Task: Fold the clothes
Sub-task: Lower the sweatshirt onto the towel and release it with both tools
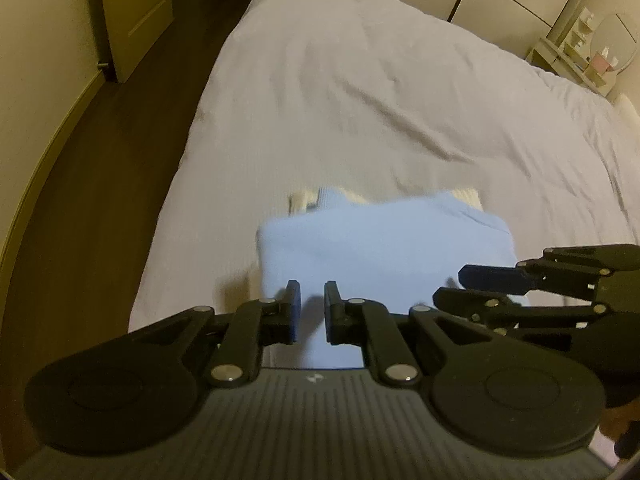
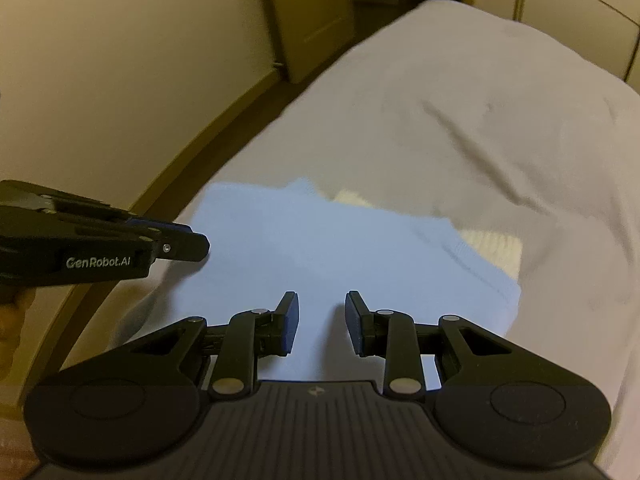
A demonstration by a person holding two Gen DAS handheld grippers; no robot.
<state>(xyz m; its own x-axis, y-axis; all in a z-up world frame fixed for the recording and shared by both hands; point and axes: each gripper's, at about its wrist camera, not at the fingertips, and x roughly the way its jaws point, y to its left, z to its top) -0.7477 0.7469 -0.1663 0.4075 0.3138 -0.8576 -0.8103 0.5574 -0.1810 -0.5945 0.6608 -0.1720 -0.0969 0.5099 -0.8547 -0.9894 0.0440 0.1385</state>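
A folded light blue garment (image 1: 380,252) lies near the front edge of the bed, on top of a cream knit piece (image 1: 466,196) that peeks out behind it. My left gripper (image 1: 312,288) hovers over the garment's near left part, its jaws slightly apart and empty. My right gripper (image 2: 322,300) is open and empty over the garment (image 2: 320,248). In the left wrist view the right gripper (image 1: 456,284) comes in from the right. In the right wrist view the left gripper (image 2: 200,244) comes in from the left. The cream piece (image 2: 494,248) shows at the garment's right.
The bed has a wrinkled pale grey cover (image 1: 360,92). Dark wood floor (image 1: 100,184) runs along its left side, with a door (image 1: 136,12) beyond. A vanity shelf with a round mirror (image 1: 612,44) stands at the far right.
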